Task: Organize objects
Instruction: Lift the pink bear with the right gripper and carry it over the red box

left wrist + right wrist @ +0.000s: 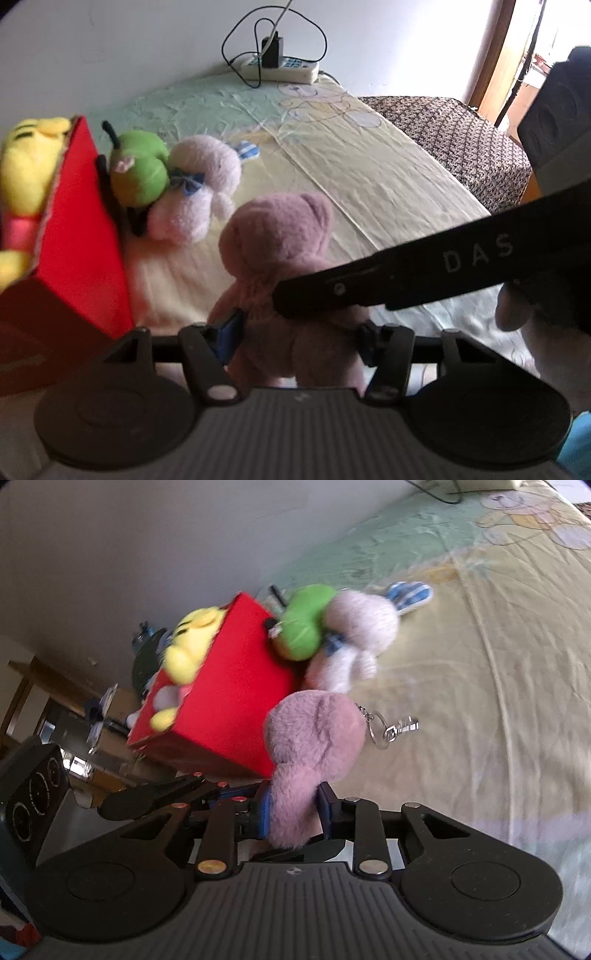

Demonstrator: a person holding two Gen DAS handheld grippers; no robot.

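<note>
Pink teddy bear [280, 258] up off the bed [388, 177], just beside the red box [81, 229]. Squeezed by both: left gripper [299, 332] low on the body, right gripper [295, 808] maybe higher, hard to tell. Soft, light, squishy, not slippery. Best grabbed round the fat middle, away from the key ring [380, 731].

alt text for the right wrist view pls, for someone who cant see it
The right gripper is shut on a pink plush bear with a metal keyring, held over a pale yellow bedsheet. Behind it, a red box holds a yellow plush; a green plush and a white plush bunny lie beside the box.
</note>
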